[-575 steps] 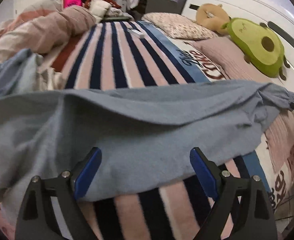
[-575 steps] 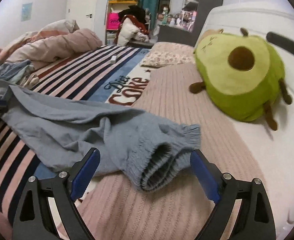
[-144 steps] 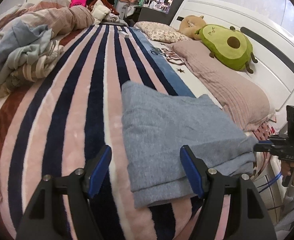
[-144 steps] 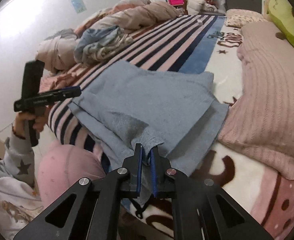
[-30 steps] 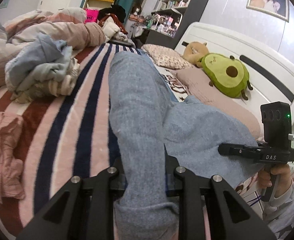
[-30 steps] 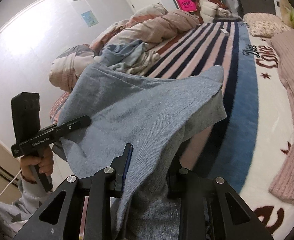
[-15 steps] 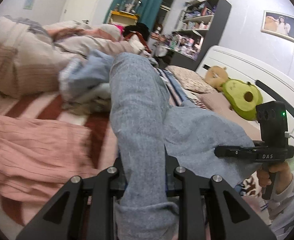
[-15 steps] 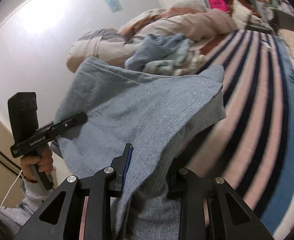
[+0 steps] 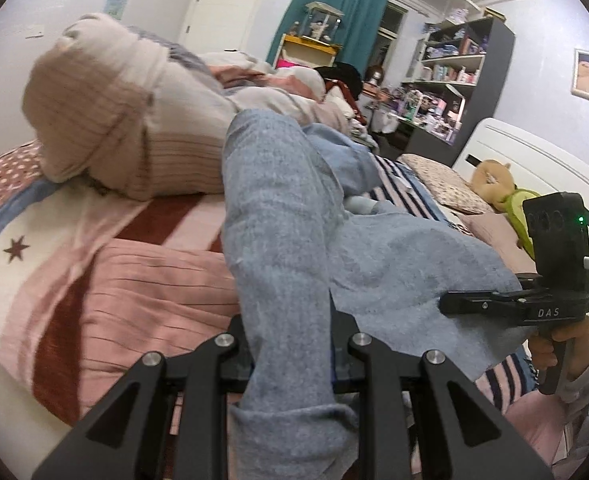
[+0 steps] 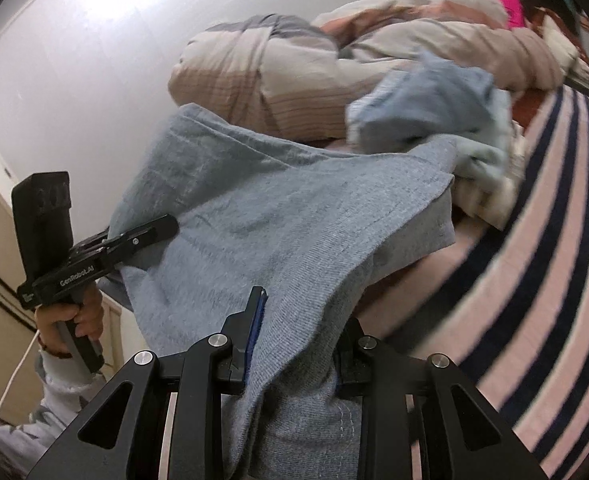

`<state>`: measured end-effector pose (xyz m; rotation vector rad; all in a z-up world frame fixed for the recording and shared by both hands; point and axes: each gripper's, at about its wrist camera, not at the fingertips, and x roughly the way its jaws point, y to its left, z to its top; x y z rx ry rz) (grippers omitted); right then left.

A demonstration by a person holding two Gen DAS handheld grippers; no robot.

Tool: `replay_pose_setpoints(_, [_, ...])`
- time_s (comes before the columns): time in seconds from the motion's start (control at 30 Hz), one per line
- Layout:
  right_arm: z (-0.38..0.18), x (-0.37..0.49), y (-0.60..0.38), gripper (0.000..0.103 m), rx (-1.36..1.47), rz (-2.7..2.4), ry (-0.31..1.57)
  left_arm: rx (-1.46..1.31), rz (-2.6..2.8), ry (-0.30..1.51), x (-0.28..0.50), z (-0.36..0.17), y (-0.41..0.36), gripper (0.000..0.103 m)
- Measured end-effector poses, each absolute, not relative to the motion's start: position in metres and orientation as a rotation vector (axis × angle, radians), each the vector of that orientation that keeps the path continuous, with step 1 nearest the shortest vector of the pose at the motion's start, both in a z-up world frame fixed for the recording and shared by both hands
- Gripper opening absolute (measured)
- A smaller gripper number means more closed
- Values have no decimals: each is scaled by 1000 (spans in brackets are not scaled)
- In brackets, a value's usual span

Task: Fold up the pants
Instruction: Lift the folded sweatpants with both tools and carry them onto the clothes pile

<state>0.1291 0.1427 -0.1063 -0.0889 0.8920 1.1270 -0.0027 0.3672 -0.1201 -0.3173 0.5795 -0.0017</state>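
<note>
Both claws, the left claw (image 9: 290, 344) and right claw (image 10: 298, 344), stay clamped on the folded grey pants (image 9: 278, 216), now swung off the striped blanket (image 10: 542, 280) toward the heaped bedding (image 9: 126, 120), suggesting folding is done and stowing remains.

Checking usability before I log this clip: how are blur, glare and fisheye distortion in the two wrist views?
Left wrist view: the bundled quilt and pink blanket are softly smeared, the grey pants sharper; walls bow at the rim. Right wrist view: glare washes the white wall, the striped blanket is streaked with blur, and the left gripper stays readable.
</note>
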Motion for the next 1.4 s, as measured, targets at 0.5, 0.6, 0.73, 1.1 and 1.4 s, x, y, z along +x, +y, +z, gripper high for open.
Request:
replay_pose_setpoints(0.5, [-131, 137, 221, 21, -109, 1228, 940, -383, 74, 626, 3, -143, 460, 20])
replay_pose_setpoints(0.6, [-146, 138, 222, 21, -116, 1220, 971, -405, 73, 673, 15, -161, 469, 23])
replay_pose_setpoints(0.73, [-159, 141, 223, 22, -97, 1229, 988, -429, 79, 686, 20, -175, 476, 28])
replay_pose_setpoints(1.1, [-158, 137, 210, 39, -121, 1171, 986, -436, 104, 699, 22, -177, 479, 38])
replay_pose_setpoints(1.4, [-109, 131, 179, 42, -128, 1125, 822, -353, 113, 564, -4, -120, 465, 45])
